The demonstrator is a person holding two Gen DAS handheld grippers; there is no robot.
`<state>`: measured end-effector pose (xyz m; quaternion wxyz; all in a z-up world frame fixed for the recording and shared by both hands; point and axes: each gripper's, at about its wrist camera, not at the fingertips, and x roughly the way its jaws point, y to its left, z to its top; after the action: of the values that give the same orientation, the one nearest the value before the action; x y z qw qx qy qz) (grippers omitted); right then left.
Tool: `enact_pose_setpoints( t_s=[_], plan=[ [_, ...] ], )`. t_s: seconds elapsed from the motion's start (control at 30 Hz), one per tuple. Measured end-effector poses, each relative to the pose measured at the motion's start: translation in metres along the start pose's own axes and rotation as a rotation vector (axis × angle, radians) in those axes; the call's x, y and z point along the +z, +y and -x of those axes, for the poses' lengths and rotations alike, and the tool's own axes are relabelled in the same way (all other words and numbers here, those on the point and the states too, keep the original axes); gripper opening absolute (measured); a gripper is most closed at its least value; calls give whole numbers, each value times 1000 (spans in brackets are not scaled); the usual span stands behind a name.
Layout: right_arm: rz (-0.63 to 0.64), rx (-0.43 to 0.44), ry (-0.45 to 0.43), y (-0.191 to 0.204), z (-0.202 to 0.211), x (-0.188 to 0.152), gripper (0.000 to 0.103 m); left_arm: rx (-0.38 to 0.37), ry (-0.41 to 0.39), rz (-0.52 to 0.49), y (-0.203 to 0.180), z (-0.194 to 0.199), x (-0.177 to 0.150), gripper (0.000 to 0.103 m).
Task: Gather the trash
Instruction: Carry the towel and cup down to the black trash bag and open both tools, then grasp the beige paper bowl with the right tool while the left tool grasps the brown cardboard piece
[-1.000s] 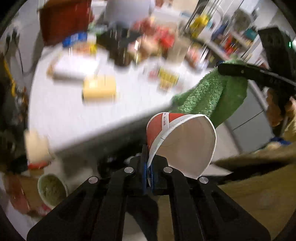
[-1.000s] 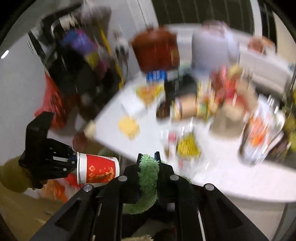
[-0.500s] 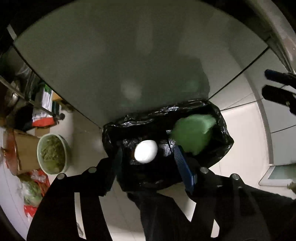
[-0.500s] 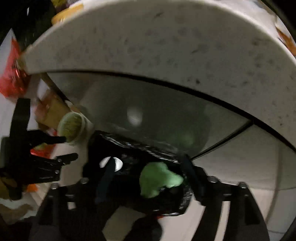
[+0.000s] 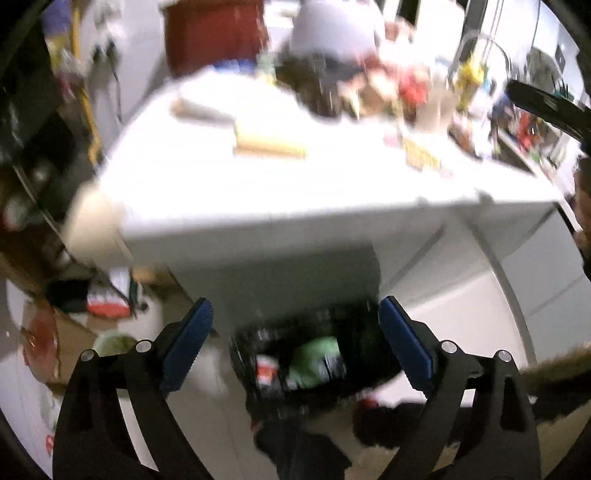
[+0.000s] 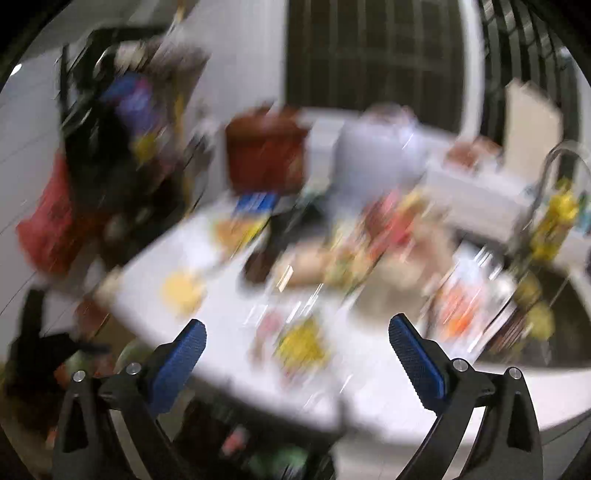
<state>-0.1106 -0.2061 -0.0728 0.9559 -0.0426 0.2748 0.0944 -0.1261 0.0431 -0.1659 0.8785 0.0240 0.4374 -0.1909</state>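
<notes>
My left gripper (image 5: pixel 295 343) is open and empty, above a black trash bag (image 5: pixel 317 362) on the floor under the table edge. Inside the bag lie a green cloth (image 5: pixel 317 360) and a red paper cup (image 5: pixel 267 369). My right gripper (image 6: pixel 297 354) is open and empty, facing the cluttered white table (image 6: pixel 229 325). The bag's rim shows blurred at the bottom of the right wrist view (image 6: pixel 236 443). Both views are motion blurred.
The white table (image 5: pixel 295 192) carries a yellow sponge-like block (image 5: pixel 269 142), packets, bottles and a red pot (image 5: pixel 214 33). A yellow wrapper (image 6: pixel 301 345) lies near the table's front edge. A green bowl (image 5: pixel 112 343) and boxes stand on the floor at left.
Both grippers let go of the cup and the green cloth into the black bag, then rose from the bag toward the table. Both now stand open and empty.
</notes>
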Motion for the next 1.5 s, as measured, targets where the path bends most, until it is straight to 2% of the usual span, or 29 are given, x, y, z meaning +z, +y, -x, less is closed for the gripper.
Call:
enact_pose_setpoints(
  t_s=[0.07, 0.13, 0.2, 0.3, 0.47, 0.53, 0.57, 0.6, 0.67, 0.8, 0.9, 1.0, 1.07, 1.23, 1.33, 1.37, 1.43, 1.47, 1.5],
  plan=[
    [-41, -73, -44, -17, -8, 24, 98, 34, -54, -1, -1, 6, 20, 91],
    [-85, -168, -41, -34, -28, 36, 98, 57, -99, 4, -1, 9, 34, 91],
    [-174, -235, 11, -49, -56, 42, 98, 78, -131, 18, 0, 9, 51, 91],
    [-333, -272, 90, -60, -98, 33, 98, 75, -165, 25, 1, 13, 56, 91],
    [-441, -386, 224, -71, -141, 10, 98, 74, -175, -11, -2, 21, 50, 91],
    [-455, -380, 248, -72, -153, 4, 84, 79, -168, -7, 0, 20, 50, 91],
    [-454, -364, 264, -73, -157, 2, 71, 83, -164, -4, 1, 19, 50, 91],
    [-458, -350, 275, -74, -160, 1, 69, 89, -163, -3, 3, 18, 49, 91],
    [-488, -297, 265, -76, -154, 3, 69, 108, -161, -2, 5, 14, 53, 91],
    [-479, -253, 211, -73, -133, 15, 68, 111, -178, -16, 2, 8, 67, 91],
    [-442, -204, 127, -66, -87, 30, 69, 97, -231, -117, -28, 1, 92, 91],
    [-399, -220, 57, -67, -48, 39, 69, 47, -302, -206, -68, -15, 120, 91],
    [-383, -237, 21, -73, -22, 41, 69, 15, -319, -260, -92, -35, 138, 91],
    [-419, -265, -5, -96, 23, 28, 69, -9, -282, -317, -116, -80, 173, 91],
    [-444, -284, -3, -106, 31, 17, 69, -8, -203, -317, -116, -110, 189, 91],
    [-449, -285, -1, -109, 32, 14, 69, -12, -191, -310, -115, -114, 191, 87],
    [-455, -288, 10, -113, 32, 8, 69, -21, -154, -304, -111, -122, 196, 55],
    [-458, -288, 12, -114, 32, 6, 69, -31, -133, -295, -109, -126, 198, 46],
    [-461, -286, 16, -116, 31, 4, 69, -55, -133, -265, -104, -125, 199, 46]
  ],
)
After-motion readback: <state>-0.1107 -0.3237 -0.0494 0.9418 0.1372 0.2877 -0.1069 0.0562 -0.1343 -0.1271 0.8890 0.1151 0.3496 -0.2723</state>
